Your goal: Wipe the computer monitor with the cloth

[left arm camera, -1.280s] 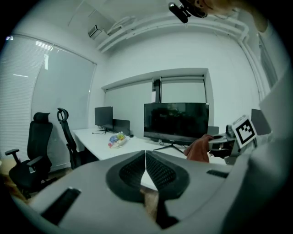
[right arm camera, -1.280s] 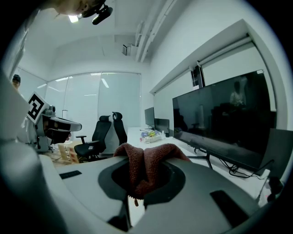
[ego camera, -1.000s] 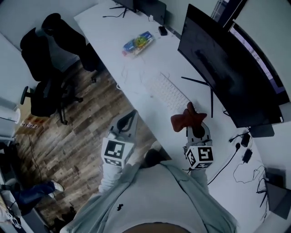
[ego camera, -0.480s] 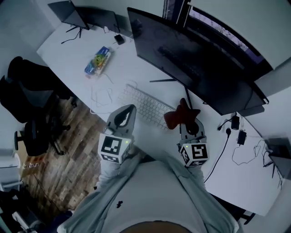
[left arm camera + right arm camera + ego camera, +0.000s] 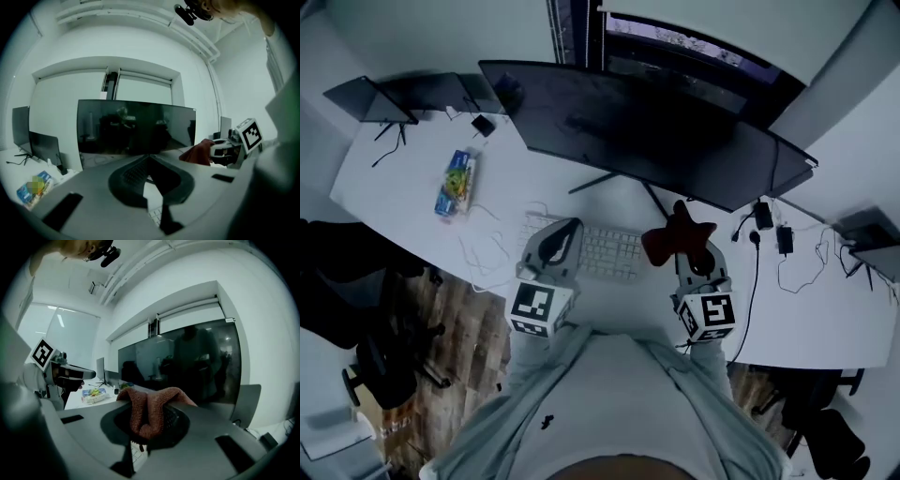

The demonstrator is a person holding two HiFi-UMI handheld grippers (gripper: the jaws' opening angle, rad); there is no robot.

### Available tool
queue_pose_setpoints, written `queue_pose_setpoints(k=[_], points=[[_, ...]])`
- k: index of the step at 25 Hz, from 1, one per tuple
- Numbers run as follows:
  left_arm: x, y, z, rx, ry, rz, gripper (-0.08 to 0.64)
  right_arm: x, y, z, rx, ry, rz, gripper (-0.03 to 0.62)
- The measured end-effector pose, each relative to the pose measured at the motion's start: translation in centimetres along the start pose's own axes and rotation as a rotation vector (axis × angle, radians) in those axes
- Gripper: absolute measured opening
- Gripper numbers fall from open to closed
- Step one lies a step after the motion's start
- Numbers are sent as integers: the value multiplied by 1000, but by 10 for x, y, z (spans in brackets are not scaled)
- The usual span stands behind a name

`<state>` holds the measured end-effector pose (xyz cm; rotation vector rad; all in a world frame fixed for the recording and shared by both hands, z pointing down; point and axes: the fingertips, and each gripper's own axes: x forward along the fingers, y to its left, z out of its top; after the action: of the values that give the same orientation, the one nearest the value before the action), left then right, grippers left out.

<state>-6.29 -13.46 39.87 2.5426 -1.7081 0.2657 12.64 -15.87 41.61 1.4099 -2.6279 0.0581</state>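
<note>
Right gripper (image 5: 149, 430) jaws are clamped on the reddish cloth (image 5: 149, 411). The cloth bunches over the tips and hides them in the head view. Monitor (image 5: 656, 141) sits ahead of the cloth, apart; its stand foot is partly behind the cloth. Left gripper (image 5: 570, 227) jaws are together and empty, over the keyboard (image 5: 609, 251), covering its left end. Snack packet (image 5: 455, 183) is well left of it. Cables (image 5: 757, 272) run right of the right gripper.

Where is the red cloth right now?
In the head view, the cloth sits right of centre, pinched in the right gripper, beside the keyboard, in front of the monitor.
</note>
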Motion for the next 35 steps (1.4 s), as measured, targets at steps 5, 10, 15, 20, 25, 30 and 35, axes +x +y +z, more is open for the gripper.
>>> queue_pose_setpoints(k=[5,10,15,20,25,30,35], points=[[20,13,14,23,-29,-126,21,5,1,12,-11,-3,-110,37],[29,21,13,41,-27,-208,21,8,4,19,-39,-8,-192,37],[24,27,12,27,-33,-234,21,6,9,27,-41,-16,-228,37],[16,34,10,20,-45,-232,21,17,17,58,-128,-44,-215,37],[7,39,8,12,-50,-242,21,47,35,118,-210,-127,-136,37],[2,47,4,27,-48,-253,21,84,55,177,-270,-246,-78,35],[-1,57,1,21,-54,-250,21,124,62,213,-341,-260,-97,37]])
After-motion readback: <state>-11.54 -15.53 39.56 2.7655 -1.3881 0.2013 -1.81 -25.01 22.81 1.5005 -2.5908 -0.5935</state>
